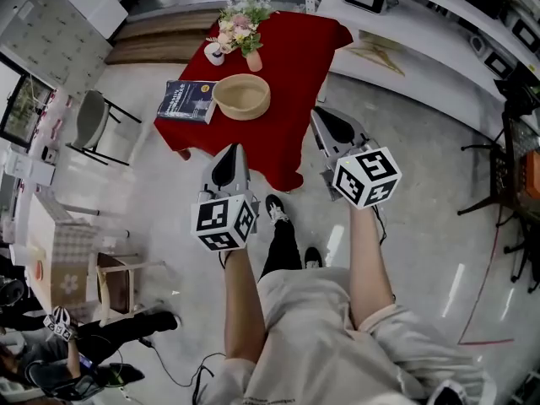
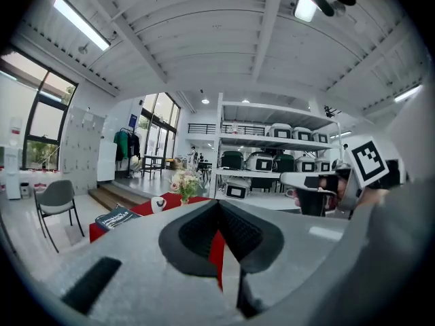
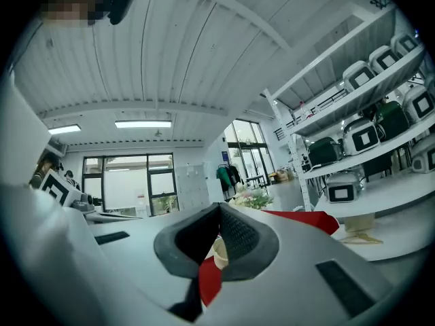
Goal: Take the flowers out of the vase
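Note:
A bunch of pink and white flowers point(image 1: 240, 25) stands in a small pink vase point(image 1: 253, 60) at the far end of the table with the red cloth point(image 1: 295, 74). Both grippers are held short of the table's near edge, well away from the vase. My left gripper point(image 1: 233, 148) has its jaws together with nothing between them. My right gripper point(image 1: 316, 112) is shut and empty too. The flowers point(image 2: 185, 182) show far off in the left gripper view above my left gripper point(image 2: 219, 204). In the right gripper view the flowers point(image 3: 253, 198) appear just beyond my right gripper point(image 3: 219, 206).
On the cloth lie a tan bowl point(image 1: 241, 96), a blue book point(image 1: 187, 101) and a white cup point(image 1: 215, 54). A grey chair point(image 1: 93, 121) stands left of the table, shelving with machines point(image 1: 472, 15) at the right. The person's legs and shoes point(image 1: 278, 213) are below.

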Demonstrator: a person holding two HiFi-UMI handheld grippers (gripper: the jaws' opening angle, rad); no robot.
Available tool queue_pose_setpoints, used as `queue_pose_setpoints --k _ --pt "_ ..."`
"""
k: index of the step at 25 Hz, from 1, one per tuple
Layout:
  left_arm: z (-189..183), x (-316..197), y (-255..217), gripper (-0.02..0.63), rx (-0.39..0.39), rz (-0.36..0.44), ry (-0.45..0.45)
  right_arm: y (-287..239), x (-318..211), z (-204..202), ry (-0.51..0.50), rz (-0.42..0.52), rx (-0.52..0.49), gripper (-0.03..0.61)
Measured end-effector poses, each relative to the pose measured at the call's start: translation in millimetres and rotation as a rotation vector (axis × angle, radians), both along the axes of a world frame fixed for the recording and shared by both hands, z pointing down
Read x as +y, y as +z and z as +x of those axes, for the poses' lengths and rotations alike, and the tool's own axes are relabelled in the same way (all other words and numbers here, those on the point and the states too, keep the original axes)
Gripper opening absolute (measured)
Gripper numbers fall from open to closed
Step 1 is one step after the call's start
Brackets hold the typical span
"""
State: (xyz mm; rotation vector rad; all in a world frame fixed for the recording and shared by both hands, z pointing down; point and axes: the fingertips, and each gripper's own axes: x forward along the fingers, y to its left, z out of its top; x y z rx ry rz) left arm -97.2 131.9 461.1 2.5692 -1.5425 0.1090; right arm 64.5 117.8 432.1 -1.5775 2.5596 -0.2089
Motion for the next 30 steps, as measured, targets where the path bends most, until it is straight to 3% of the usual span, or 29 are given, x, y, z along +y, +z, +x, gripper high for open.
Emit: queue_pose_setpoints --k 5,10,16,22,27,30 --pt "7.0 -34.8 9.3 0.009 0.021 -0.022 0.035 15.5 -28.1 11.5 0.021 -0.024 -0.027 0.006" --pt "6.1 -72.0 21.8 0.009 0.064 -0.058 0.034 30.7 -57.6 17.5 0.052 -0.043 -0.152 0.006" --pt "6.4 -149.1 28.7 0.009 0.024 -0.087 0.039 45.7 -123.0 5.5 0.015 -0.096 -0.084 0.006" --pt "0.1 -242.6 -10.0 0.009 -0.013 -0.012 0.062 18.9 -201.4 -1.7 -0.049 -0.068 0.023 0.006" --pt "-39.0 -276.2 4.2 0.009 -0.086 -0.069 0.062 35.7 -239.6 -10.1 -0.053 -0.12 -0.04 0.006" --pt "-49.1 -300.1 12.4 0.009 -0.105 -0.076 0.085 43.7 -266.4 -4.0 -0.048 -0.122 -0.005 0.006"
